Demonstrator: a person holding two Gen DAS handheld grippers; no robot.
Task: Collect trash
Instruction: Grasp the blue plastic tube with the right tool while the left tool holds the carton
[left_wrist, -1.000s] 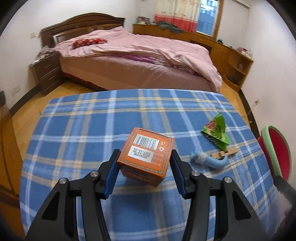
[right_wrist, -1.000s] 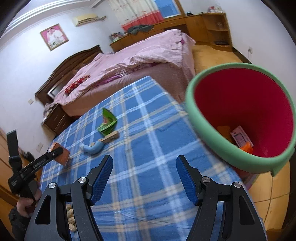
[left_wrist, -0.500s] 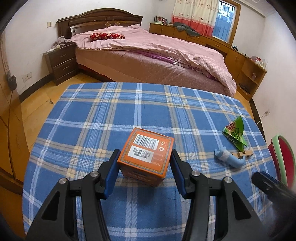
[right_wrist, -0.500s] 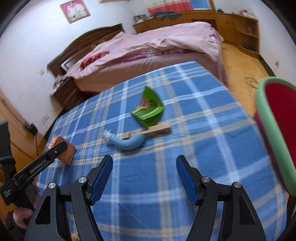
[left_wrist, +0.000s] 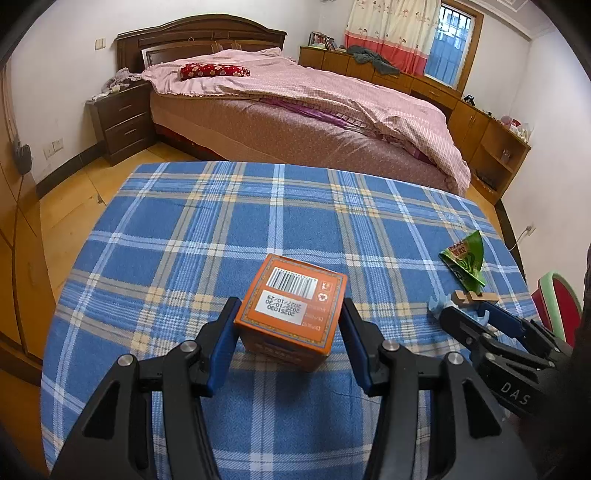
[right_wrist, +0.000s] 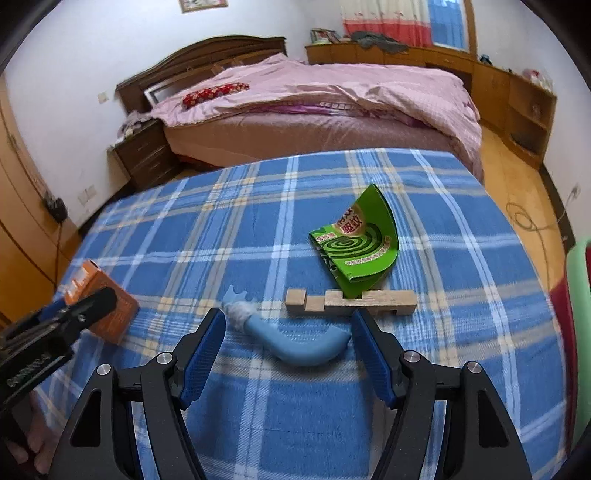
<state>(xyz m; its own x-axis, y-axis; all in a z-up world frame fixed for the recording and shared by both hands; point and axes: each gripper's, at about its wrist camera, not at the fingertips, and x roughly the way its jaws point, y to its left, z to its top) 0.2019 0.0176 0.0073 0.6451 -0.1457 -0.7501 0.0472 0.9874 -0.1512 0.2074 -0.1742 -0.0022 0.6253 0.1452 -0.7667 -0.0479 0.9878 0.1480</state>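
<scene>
Between my left gripper's (left_wrist: 290, 336) blue pads sits the orange box (left_wrist: 291, 312), barcode up, its label reading 2025/10/30 upside down; the pads flank it closely, though I cannot tell whether they actually pinch it. My right gripper (right_wrist: 288, 350) hangs low over the plaid tablecloth (right_wrist: 258, 229), spread wide around the blue curved tube (right_wrist: 295, 347). Just ahead lies a notched wooden block (right_wrist: 351, 302), then a green mosquito-coil packet (right_wrist: 356, 247). "DAS" shows on the right gripper's side.

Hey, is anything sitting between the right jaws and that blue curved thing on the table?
Nothing visible. The blue piece lies in the open gap ahead of the right gripper. The wooden block and green packet lie beyond it.
</scene>
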